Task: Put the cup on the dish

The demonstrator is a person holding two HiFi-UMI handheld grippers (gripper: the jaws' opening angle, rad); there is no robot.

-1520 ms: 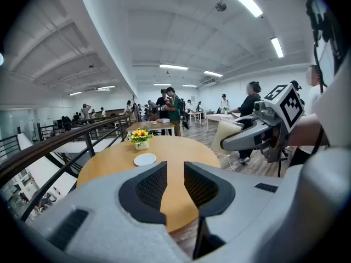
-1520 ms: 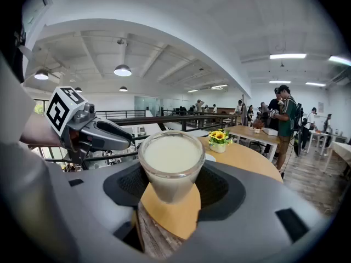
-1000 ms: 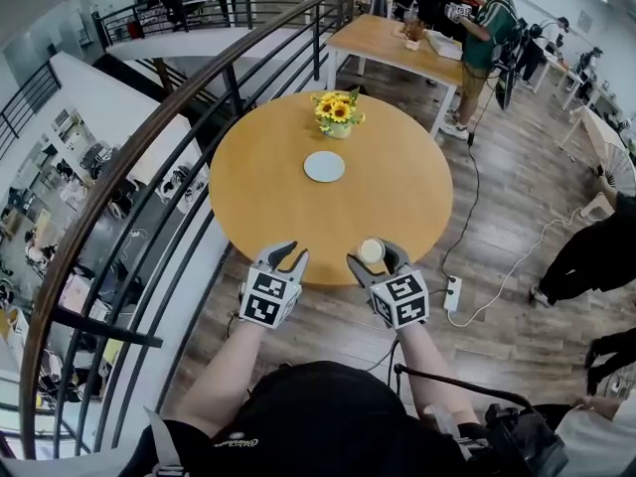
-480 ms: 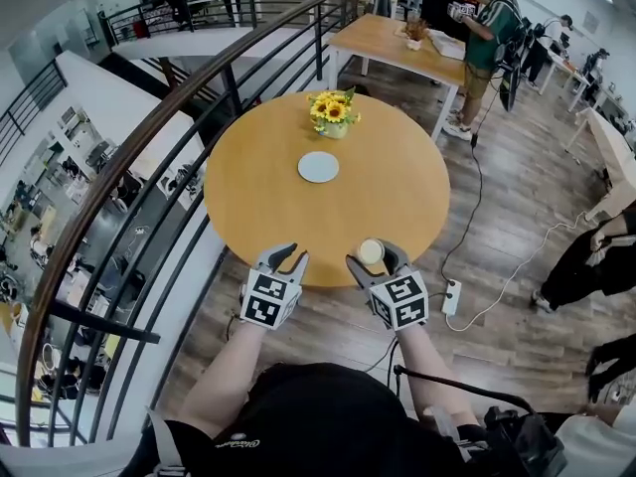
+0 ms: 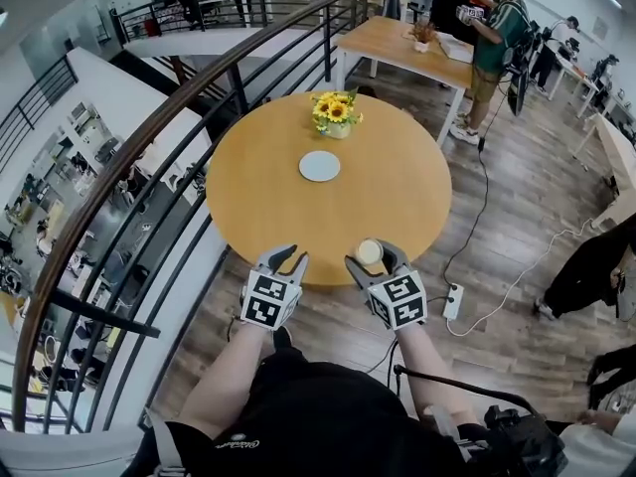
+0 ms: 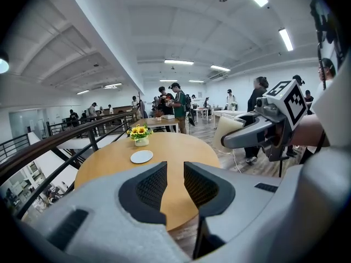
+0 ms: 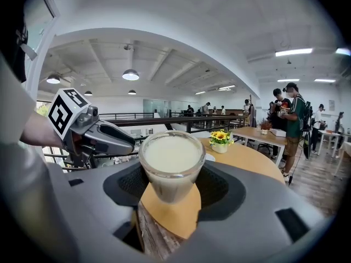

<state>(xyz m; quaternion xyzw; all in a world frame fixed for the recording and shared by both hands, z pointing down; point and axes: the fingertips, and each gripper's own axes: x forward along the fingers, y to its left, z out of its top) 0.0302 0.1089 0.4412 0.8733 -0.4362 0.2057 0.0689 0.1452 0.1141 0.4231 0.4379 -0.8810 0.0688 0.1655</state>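
Note:
A clear cup [image 7: 171, 166] filled with a cream-coloured drink is clamped between the jaws of my right gripper [image 5: 376, 258], held above the near edge of the round wooden table [image 5: 397, 192]. The same cup [image 5: 370, 252] shows from above in the head view. The small white dish [image 5: 320, 166] lies on the far half of the table, in front of a pot of sunflowers [image 5: 336, 114]. My left gripper [image 5: 283, 261] hovers at the table's near edge, left of the cup, jaws a little apart with nothing between them. The dish [image 6: 142, 156] also shows ahead in the left gripper view.
A curved black railing [image 5: 149, 177] with a wooden handrail runs along the table's left side, with a drop to a lower floor beyond. A power strip [image 5: 453, 294] and cable lie on the floor at right. People stand by a rectangular table [image 5: 407, 48] behind.
Both grippers and the cup keep their place at the table's near edge. Only the head view has shifted slightly, and people in the background have moved.

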